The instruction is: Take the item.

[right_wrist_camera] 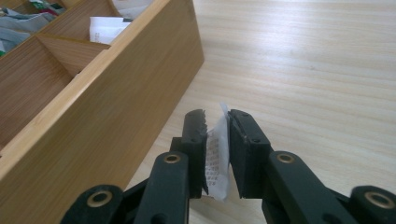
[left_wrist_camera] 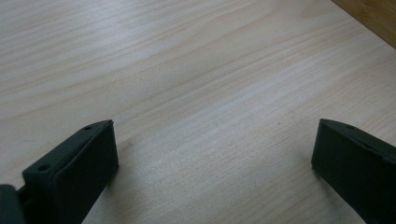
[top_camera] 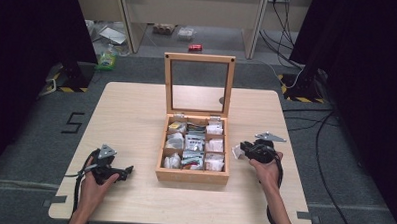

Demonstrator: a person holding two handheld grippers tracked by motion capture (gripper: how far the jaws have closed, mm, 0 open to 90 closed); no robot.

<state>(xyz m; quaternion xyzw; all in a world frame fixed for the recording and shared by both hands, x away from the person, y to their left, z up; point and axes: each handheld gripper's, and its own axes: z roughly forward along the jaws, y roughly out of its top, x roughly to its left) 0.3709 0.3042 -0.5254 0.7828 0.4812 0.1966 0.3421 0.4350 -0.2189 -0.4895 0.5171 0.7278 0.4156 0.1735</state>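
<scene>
The right gripper is hovering just outside the wooden box, over the table. A small white packet is sitting between its jaws, which are slightly apart; I cannot tell whether they are still pinching it. Its print is too small to read, and its lower edge is hiding behind the jaws. The left gripper is resting wide open, grasping nothing. The box's compartments are cut off at the frame's edge.
</scene>
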